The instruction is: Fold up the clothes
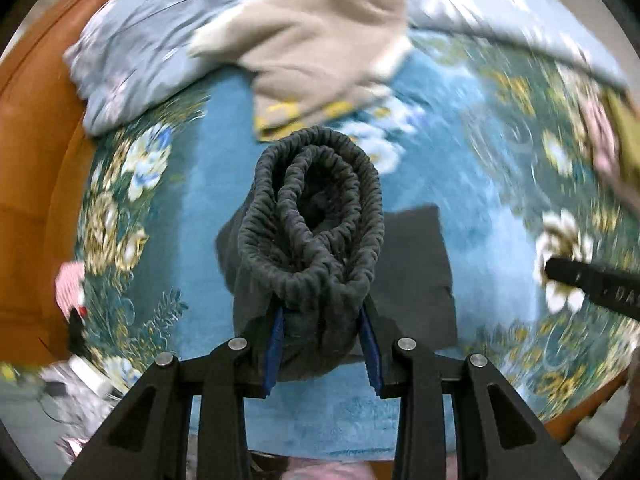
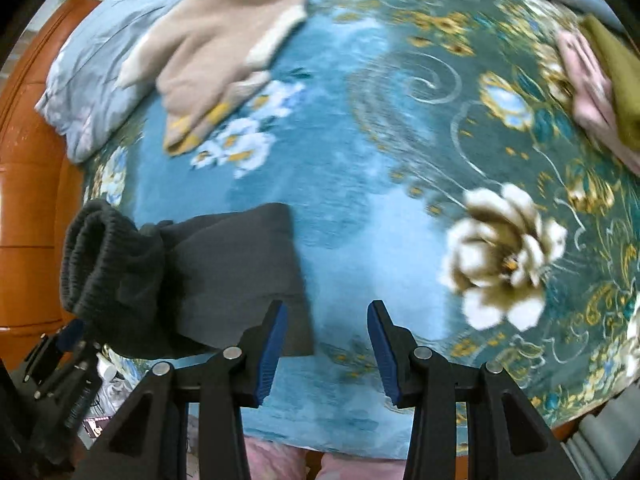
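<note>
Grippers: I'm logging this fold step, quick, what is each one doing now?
Left gripper: shut on the dark grey pants, at the bunched elastic waistband.
Right gripper: open, holding nothing, above the floral blanket.

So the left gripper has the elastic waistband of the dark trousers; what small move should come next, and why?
Probably lower the left gripper so the bunched waistband lands on the flat folded part of the dark grey trousers. The waistband is lifted above the floral blanket while that part lies flat, and the right gripper is open and empty beside it, free to smooth the fold.
</note>
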Action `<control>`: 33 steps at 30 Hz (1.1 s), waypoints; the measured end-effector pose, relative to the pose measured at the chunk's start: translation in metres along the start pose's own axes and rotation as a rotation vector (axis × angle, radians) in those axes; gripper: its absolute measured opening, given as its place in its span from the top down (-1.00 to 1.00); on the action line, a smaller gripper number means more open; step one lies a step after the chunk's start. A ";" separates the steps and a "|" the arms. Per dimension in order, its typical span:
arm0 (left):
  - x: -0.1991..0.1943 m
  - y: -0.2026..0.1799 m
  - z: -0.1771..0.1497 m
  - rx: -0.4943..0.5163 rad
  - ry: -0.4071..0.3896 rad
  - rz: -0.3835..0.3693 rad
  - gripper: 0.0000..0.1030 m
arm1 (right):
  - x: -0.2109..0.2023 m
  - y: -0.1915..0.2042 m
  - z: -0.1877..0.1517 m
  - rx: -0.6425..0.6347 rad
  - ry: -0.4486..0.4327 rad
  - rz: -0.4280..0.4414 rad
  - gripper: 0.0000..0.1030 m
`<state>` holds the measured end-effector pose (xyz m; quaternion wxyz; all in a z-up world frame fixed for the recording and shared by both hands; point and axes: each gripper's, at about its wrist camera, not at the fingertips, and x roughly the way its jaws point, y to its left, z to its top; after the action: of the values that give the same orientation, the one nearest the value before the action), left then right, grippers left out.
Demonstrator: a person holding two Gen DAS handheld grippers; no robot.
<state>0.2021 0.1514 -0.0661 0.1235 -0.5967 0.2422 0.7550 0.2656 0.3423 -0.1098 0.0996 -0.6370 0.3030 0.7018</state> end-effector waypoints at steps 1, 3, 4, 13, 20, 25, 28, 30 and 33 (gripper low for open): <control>0.002 -0.011 0.001 0.017 0.018 0.001 0.24 | 0.000 -0.005 0.000 0.002 0.002 0.000 0.11; 0.008 -0.018 0.005 0.021 0.042 -0.024 0.19 | -0.001 -0.014 0.000 0.005 0.006 0.000 0.11; 0.011 -0.021 0.006 0.021 0.055 -0.044 0.19 | -0.002 -0.017 0.000 0.005 0.008 -0.001 0.11; 0.001 0.014 0.008 -0.103 0.041 -0.222 -0.09 | 0.010 -0.003 0.007 -0.025 0.036 0.081 0.11; 0.042 0.114 -0.008 -0.494 0.156 -0.166 -0.11 | 0.026 0.033 0.016 -0.078 0.079 0.234 -0.19; 0.063 0.151 -0.034 -0.656 0.242 -0.133 -0.11 | 0.066 0.079 0.023 -0.150 0.183 0.333 -0.39; 0.066 0.163 -0.046 -0.680 0.267 -0.117 -0.11 | 0.093 0.097 0.031 -0.164 0.217 0.330 -0.40; 0.065 0.169 -0.052 -0.687 0.275 -0.104 -0.11 | 0.110 0.106 0.038 -0.160 0.243 0.324 -0.40; 0.066 0.176 -0.063 -0.713 0.295 -0.088 -0.11 | 0.127 0.115 0.047 -0.149 0.256 0.317 -0.40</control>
<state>0.1546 -0.0381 -0.1019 -0.0955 -0.7144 -0.0459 0.6917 0.1450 0.2455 -0.1963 -0.0986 -0.6708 0.3570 0.6426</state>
